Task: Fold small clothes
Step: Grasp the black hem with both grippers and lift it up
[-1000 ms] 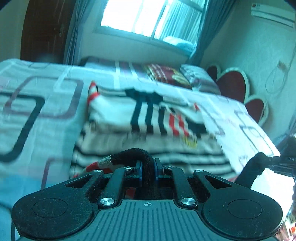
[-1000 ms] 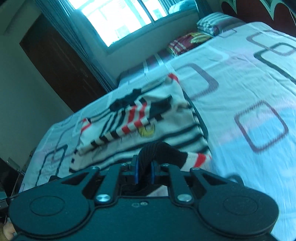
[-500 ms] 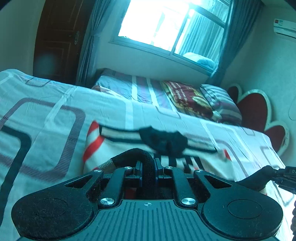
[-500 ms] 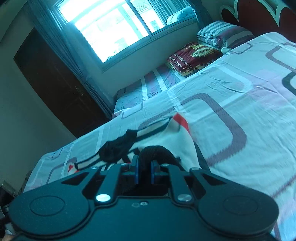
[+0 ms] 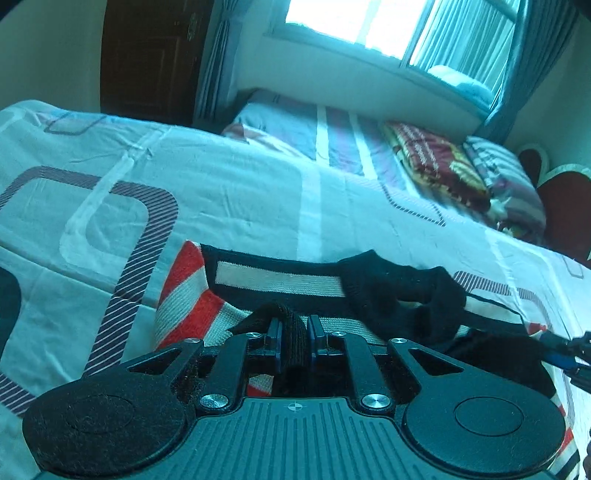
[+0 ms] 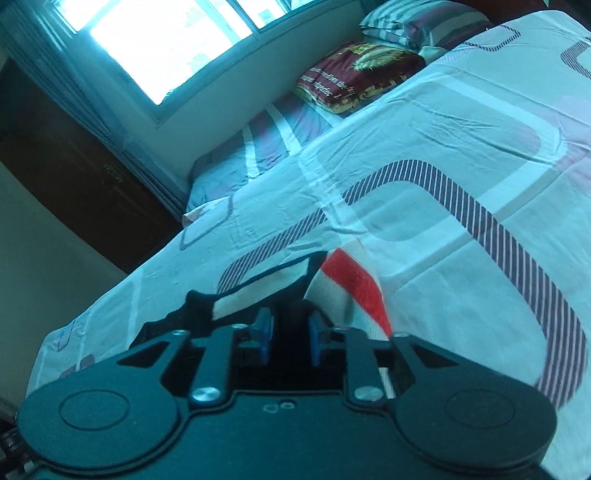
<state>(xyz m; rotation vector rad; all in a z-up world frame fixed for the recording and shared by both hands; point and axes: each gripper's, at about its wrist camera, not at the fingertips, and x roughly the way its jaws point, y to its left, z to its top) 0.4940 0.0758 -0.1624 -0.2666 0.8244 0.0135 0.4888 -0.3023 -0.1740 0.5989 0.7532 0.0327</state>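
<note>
A small knitted sweater in cream with red and black stripes and a black ribbed collar (image 5: pixel 273 280) lies on the bed, on its white cover printed with rounded striped rectangles (image 5: pixel 229 192), with the far folded edge of the sweater running across the cover and the collar bunched in a dark lump toward the right of that edge. The left hand-held gripper (image 5: pixel 294 345) has its blue-padded jaws pinched narrowly on a fold of the sweater's black ribbed knit at the near edge, by the red-striped sleeve. The right hand-held gripper (image 6: pixel 290 341) is likewise closed tight on dark knit of the sweater (image 6: pixel 347 280), just beside the other red-striped sleeve. Beyond the sweater's far edge the bed cover stretches flat and open toward the foot of the window wall, and more cover spreads out past each sleeve. Further from the sweater, a maroon patterned cushion (image 5: pixel 436 166) and a striped pillow (image 5: pixel 506 184) rest at the head of the bed; the bright window (image 5: pixel 373 18) with blue curtains lies behind them.
</note>
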